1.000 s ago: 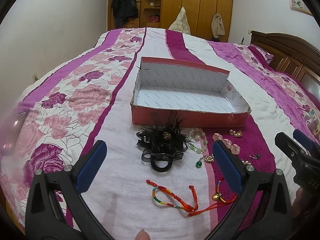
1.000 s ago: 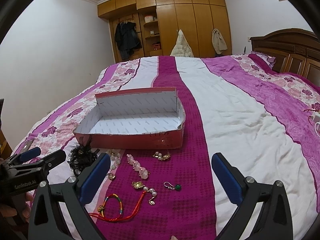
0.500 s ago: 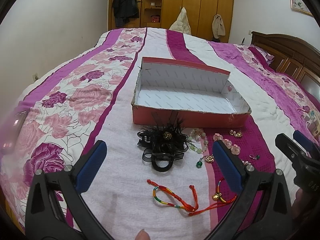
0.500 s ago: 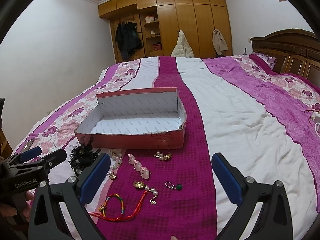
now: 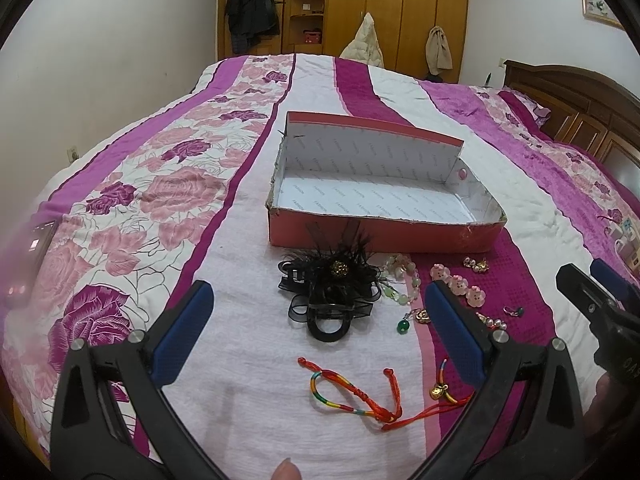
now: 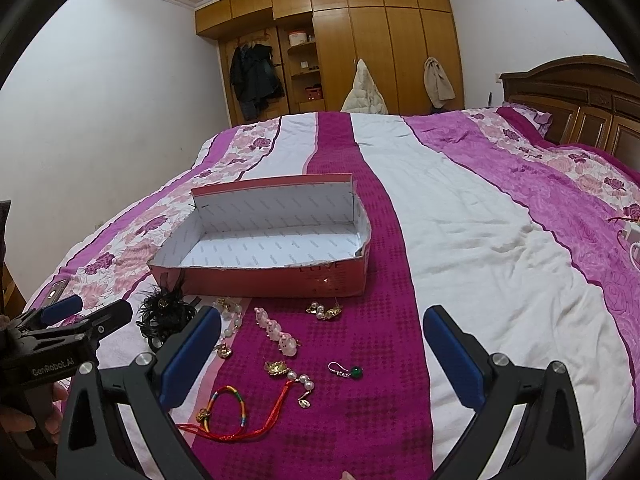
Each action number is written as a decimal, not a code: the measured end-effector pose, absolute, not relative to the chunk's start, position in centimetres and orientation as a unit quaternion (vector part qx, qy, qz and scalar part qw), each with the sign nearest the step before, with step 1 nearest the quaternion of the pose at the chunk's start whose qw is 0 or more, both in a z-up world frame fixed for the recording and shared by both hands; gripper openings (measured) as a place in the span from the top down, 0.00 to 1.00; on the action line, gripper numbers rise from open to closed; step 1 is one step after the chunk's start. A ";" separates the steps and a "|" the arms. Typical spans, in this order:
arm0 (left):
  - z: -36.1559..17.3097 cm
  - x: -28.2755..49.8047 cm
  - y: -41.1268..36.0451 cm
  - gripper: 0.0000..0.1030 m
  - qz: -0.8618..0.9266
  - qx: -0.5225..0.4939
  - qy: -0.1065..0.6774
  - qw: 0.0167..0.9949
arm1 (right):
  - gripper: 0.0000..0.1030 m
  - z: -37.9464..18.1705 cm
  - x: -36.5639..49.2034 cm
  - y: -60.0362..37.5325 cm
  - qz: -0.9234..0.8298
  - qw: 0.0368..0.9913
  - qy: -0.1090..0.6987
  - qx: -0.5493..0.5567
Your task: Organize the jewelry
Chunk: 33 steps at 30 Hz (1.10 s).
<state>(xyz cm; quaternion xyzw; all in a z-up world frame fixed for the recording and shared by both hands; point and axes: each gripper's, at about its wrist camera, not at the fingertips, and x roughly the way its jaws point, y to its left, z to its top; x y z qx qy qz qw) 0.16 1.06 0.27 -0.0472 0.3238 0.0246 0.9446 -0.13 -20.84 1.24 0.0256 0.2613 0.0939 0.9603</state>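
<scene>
1. Since nothing lies in the open red box yet, your first pick turns on the black feather hair clip, which sits on the bed just in front of the box's near wall, almost touching it.
2. From your left tool the clip lies straight ahead and centred between the wide-spread blue pads; its black loop end points back at you and the feathers point toward the box, so its long axis runs along your line of approach.
3. From your right tool, also spread wide and holding nothing, the clip lies off to the left, beyond its left pad. I judge the left tool the nearer and better aligned.
4. Farther out, the rainbow cord bracelet lies nearer you than the clip, and the green bead earring lies between the right tool's pads.
</scene>
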 end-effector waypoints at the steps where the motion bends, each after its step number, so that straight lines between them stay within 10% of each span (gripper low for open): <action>1: 0.3 0.2 1.1 0.04 0.025 -0.047 0.324 0.945 | 0.00 1.2 -0.2 -20.9 0.094 0.960 0.261 0.026; 33: -2.3 5.2 1.5 0.04 -0.009 -0.058 0.398 0.916 | 0.00 1.5 2.3 -22.9 0.071 0.960 0.270 0.037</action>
